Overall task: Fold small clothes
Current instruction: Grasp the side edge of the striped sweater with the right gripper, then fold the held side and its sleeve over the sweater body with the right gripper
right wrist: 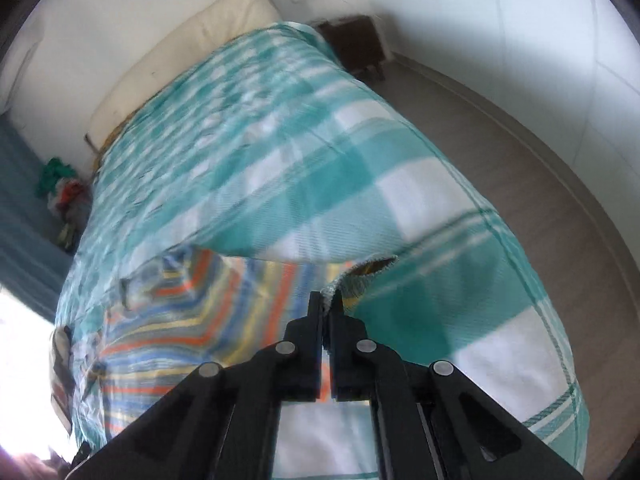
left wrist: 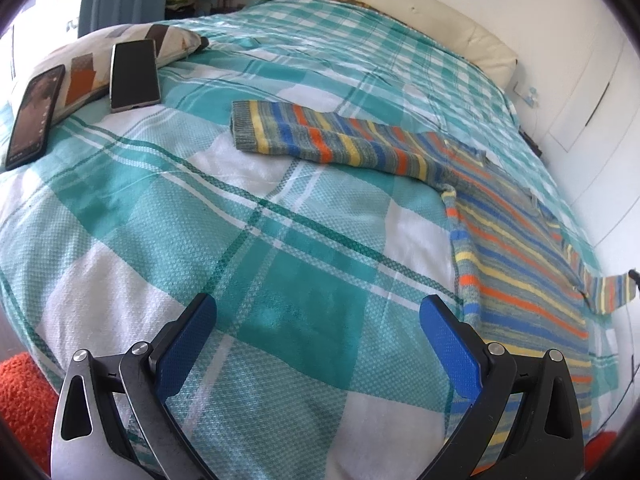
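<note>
Your right gripper (right wrist: 326, 300) pinches the striped sweater's (left wrist: 520, 248) sleeve cuff, left gripper (left wrist: 318, 320) spread empty; fold it inward next.

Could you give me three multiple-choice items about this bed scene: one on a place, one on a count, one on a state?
1. Where do the phones lean?
A. on the patterned pillow
B. on the floor
C. on the sweater

2. How many phones are there?
A. one
B. two
C. four

3. How are the left tongs?
A. shut on a phone
B. shut on a sleeve
C. open, holding nothing

Key: 1 A, both phones rest against the patterned pillow. 2 B, two dark screens show. 3 C, the left tongs stand apart over bare bedspread, beside the striped sweater.
</note>
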### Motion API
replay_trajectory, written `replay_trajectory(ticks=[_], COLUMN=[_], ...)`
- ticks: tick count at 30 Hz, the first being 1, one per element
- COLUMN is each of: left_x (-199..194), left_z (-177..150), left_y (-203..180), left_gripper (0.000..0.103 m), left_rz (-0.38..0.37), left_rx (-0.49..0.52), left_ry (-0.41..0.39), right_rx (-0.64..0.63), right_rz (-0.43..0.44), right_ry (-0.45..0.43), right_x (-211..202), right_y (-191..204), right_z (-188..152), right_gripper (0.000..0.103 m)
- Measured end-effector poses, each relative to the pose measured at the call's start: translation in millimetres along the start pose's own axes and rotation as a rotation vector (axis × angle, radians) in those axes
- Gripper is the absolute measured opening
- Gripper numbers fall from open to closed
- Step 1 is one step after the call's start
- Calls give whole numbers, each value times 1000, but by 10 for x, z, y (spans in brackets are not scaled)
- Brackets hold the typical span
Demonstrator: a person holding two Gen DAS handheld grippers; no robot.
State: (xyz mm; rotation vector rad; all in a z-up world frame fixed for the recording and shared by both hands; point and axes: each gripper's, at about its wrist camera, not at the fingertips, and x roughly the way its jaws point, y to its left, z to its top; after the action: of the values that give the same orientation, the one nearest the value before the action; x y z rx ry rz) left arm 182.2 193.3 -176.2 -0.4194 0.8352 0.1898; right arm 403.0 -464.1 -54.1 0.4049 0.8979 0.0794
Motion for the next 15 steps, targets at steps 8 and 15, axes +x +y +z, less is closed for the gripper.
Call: replay_trajectory(ticks=[8, 15], left_x=[-68, -107], left_z=[22, 28], left_y=[114, 240], left_gripper=[102, 102], left_rz=[-28, -32], left_rx=[-48, -95], left_ry=[-19, -25], right_rx=[-211, -167], right_rz=[298, 483], right_ry=[86, 276], right_x=[553, 1283], right_y=[1974, 2339], right_z=[-68, -381], right_gripper=[2, 49])
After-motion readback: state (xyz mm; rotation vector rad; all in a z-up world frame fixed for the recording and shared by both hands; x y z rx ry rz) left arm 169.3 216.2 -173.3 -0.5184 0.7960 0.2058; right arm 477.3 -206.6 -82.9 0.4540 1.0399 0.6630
